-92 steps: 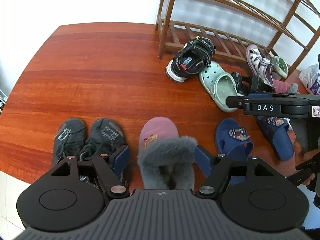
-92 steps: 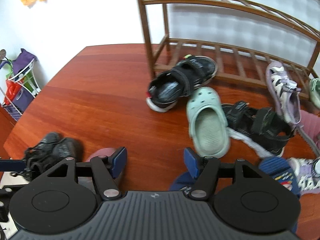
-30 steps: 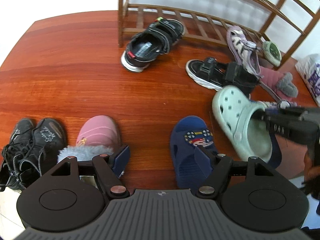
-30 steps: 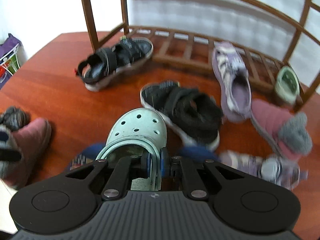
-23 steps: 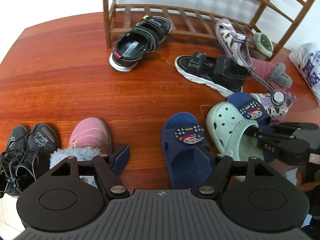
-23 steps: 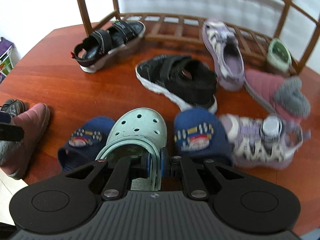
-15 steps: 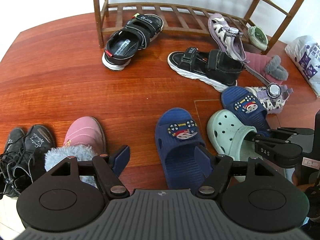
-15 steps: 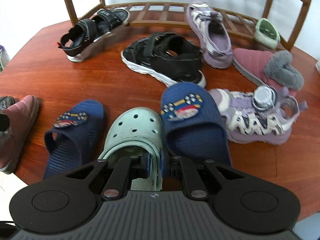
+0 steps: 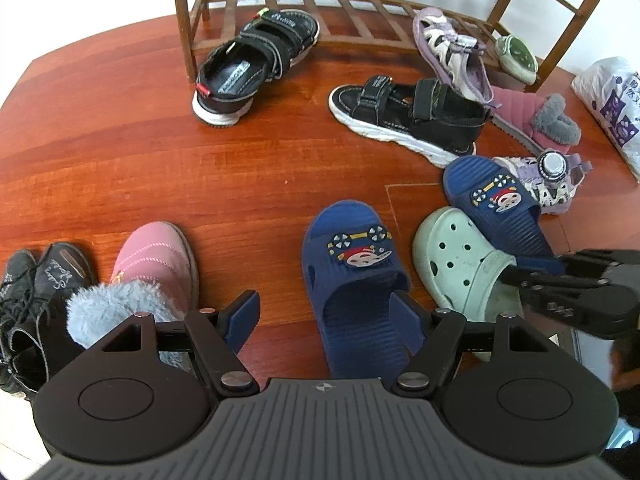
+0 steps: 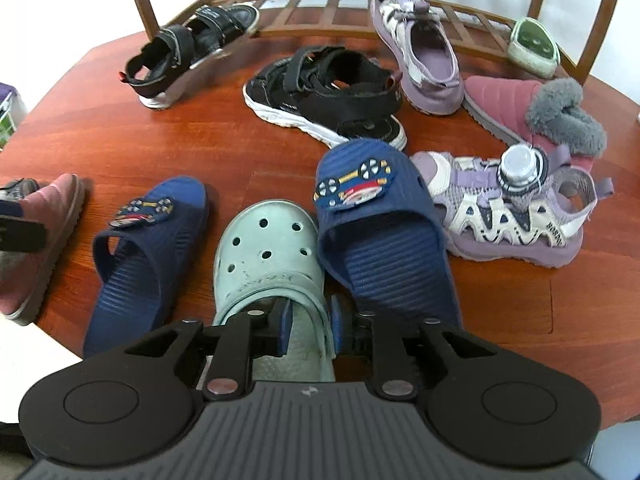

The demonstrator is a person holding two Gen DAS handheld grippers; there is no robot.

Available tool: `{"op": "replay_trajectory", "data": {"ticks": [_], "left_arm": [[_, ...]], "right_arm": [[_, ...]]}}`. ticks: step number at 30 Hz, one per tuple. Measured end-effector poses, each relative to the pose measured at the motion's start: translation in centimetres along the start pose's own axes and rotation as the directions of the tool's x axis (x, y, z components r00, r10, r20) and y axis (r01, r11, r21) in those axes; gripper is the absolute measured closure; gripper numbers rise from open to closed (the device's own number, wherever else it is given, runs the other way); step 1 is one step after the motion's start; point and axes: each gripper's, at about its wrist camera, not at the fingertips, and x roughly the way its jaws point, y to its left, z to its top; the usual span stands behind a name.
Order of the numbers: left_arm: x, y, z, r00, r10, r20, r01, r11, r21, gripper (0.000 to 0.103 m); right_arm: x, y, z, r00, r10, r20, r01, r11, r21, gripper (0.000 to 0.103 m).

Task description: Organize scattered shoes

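Note:
A mint clog [image 10: 264, 240] lies flat on the red wooden floor [image 10: 160, 132], between two navy cartoon slippers [image 10: 148, 232] [image 10: 368, 200]. My right gripper [image 10: 310, 322] straddles the clog's heel wall; its jaws stand slightly apart, and the left pad is off the wall. In the left wrist view the same clog [image 9: 456, 256] has the right gripper [image 9: 532, 280] at its heel. My left gripper [image 9: 323, 316] hangs open over the heel of the nearer navy slipper [image 9: 352, 264], holding nothing. The matching mint clog [image 10: 534, 46] rests on the wooden shoe rack [image 10: 320, 4].
Black sandals [image 9: 256, 56] [image 9: 408, 116], lilac sandals [image 9: 452, 52] [image 9: 552, 176] and a pink fur boot [image 9: 532, 112] lie scattered before the rack. A second pink boot [image 9: 152, 264] and black sneakers [image 9: 36, 280] sit at the left. A plastic bag [image 9: 608, 100] lies far right.
The right gripper brought the mint clog down onto the floor between the navy slippers, and its jaws have parted a little. The left gripper drifted right, still open.

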Motion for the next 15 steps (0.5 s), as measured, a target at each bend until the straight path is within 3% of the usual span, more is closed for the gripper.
{"op": "replay_trajectory", "data": {"ticks": [3,7,15], "left_arm": [[0.5,-0.2,-0.3,1.0,0.007,0.005,-0.007,1.0,0.013,0.031],[1.4,-0.6,-0.7,1.0,0.022,0.013,-0.022,0.999,0.043,0.032],[3.6,-1.5,-1.0,0.999,0.038,-0.011,-0.038,0.998,0.044,0.039]], "right_arm": [[-1.5,-0.4,0.6,1.0,0.014,0.022,-0.013,0.999,-0.034,0.062],[-3.0,-1.6,1.5,0.998,-0.019,0.063,0.023,0.998,-0.054,0.061],[-0.7,-4.6,2.3,0.995,-0.09,0.048,0.093,0.993,-0.071,0.061]]}}
